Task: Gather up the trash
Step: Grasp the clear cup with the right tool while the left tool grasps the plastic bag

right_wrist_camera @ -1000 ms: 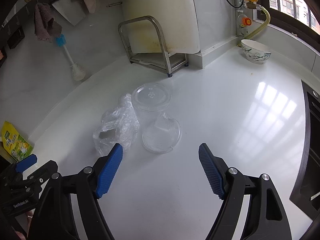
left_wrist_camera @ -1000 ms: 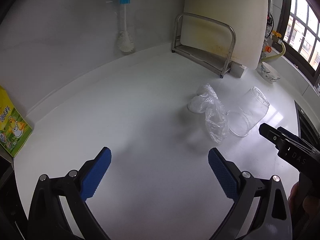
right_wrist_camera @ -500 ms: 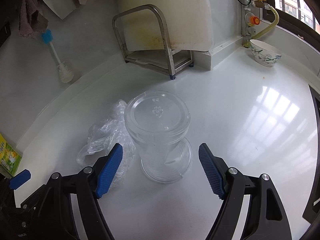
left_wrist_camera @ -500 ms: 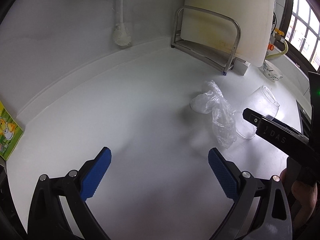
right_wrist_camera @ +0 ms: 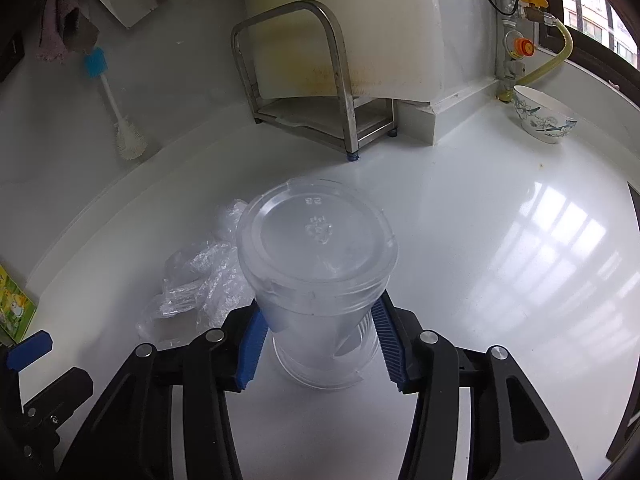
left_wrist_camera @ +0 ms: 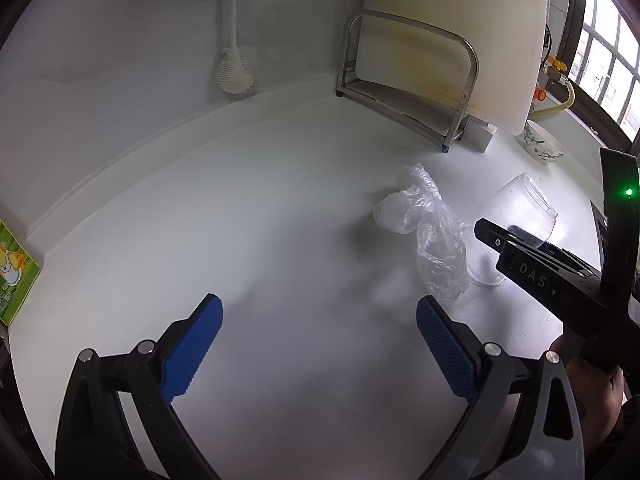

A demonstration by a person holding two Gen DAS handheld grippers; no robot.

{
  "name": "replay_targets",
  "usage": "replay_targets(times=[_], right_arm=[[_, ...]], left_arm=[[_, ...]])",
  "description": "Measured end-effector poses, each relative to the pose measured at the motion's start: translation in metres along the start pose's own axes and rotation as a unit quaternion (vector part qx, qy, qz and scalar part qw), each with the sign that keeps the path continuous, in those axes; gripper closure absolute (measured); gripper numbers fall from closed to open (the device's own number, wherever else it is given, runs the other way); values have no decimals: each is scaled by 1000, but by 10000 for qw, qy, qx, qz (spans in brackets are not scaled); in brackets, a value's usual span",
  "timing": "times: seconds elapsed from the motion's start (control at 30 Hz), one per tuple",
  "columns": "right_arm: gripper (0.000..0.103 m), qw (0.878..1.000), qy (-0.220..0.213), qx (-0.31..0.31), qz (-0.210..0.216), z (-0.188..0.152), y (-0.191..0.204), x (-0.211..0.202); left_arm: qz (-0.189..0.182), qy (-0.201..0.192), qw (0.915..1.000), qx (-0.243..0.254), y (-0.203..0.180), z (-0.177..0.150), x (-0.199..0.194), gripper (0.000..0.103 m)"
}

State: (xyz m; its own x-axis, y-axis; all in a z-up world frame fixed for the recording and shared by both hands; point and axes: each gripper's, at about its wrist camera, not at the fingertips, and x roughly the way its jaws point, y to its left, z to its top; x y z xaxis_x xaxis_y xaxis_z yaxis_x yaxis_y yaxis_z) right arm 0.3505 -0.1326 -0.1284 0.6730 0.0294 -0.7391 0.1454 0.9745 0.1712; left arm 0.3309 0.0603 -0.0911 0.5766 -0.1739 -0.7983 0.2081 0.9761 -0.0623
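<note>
Your right gripper (right_wrist_camera: 318, 346) has its blue pads (right_wrist_camera: 251, 350) pressed on both sides of the clear plastic cup (right_wrist_camera: 316, 264), which stands upside down at lower centre of the right wrist view on the white countertop (right_wrist_camera: 500, 280). A crumpled plastic bag (right_wrist_camera: 196, 288) lies touching the cup's left side. Your left gripper (left_wrist_camera: 318, 346) sits spread wide over bare counter, holding nothing. A floral bowl (right_wrist_camera: 544, 118) is upper right.

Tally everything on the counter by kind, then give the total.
Clear plastic cup: 1
Crumpled plastic bag: 1
Bowl: 1
Metal rack: 1
Green box: 1
Total: 5
</note>
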Motion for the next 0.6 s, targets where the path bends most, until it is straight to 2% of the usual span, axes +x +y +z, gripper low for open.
replay_targets(times=[0.27,0.6], right_arm=[[60,9999,-104,95,7,1,-14,-10],[61,9992,-215,276,-188,-3,-43,-30]], left_arm=[[-213,42,9998,-31,-13,10,10,7],[-386,-87,9989,268,-45,33,27,7]])
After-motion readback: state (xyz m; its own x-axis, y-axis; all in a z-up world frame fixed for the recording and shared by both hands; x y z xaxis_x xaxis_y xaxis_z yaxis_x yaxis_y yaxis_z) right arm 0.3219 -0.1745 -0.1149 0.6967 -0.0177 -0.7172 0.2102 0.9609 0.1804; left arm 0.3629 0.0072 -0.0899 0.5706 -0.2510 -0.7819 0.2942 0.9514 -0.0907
